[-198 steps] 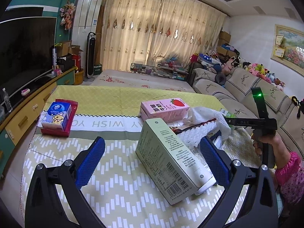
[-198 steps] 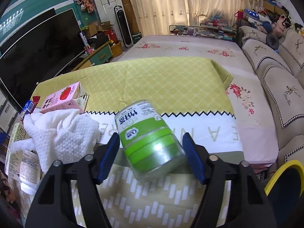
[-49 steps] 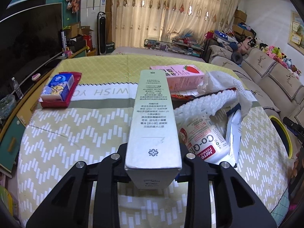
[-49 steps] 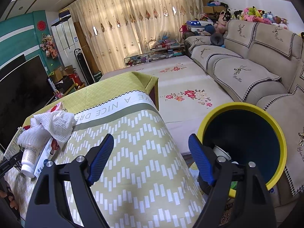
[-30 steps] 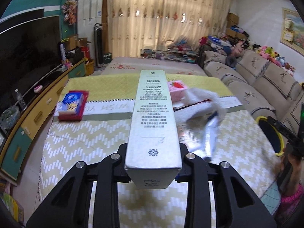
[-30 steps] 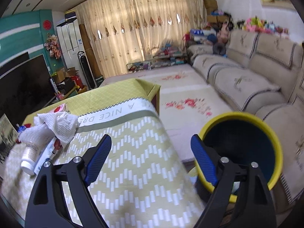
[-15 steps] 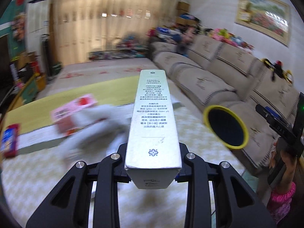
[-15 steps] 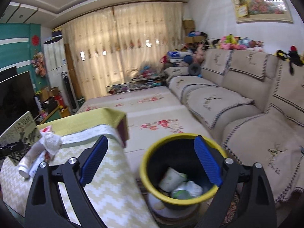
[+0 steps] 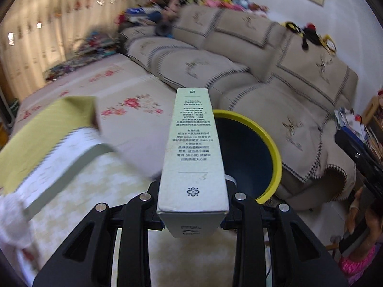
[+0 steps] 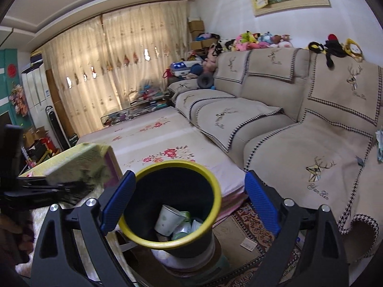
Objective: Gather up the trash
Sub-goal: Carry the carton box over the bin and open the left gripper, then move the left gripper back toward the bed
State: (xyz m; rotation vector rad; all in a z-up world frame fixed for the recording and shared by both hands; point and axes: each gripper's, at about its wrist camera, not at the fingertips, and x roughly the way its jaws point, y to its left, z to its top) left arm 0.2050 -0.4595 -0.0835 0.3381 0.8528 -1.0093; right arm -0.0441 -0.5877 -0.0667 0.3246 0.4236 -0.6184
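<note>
My left gripper point(image 9: 192, 211) is shut on a pale green carton point(image 9: 194, 148) and holds it level in the air, pointing at the yellow-rimmed dark bin point(image 9: 275, 160) just beyond the table corner. In the right wrist view the same carton point(image 10: 79, 165) shows blurred at the left, near the bin point(image 10: 213, 184). The bin holds a paper cup point(image 10: 167, 220) and other trash. My right gripper point(image 10: 189, 203) is open and empty, hovering just above the bin with its blue pads on either side of the rim.
The table with a yellow-green cloth point(image 9: 47, 131) lies to the left of the bin. A beige sofa point(image 10: 299, 124) runs behind and to the right. A patterned rug point(image 10: 249, 236) lies under the bin. White tissue point(image 9: 9, 220) lies at the table's left edge.
My left gripper has swung right with the carton, from over the table to facing the bin closely. My right gripper has moved slightly nearer above the bin.
</note>
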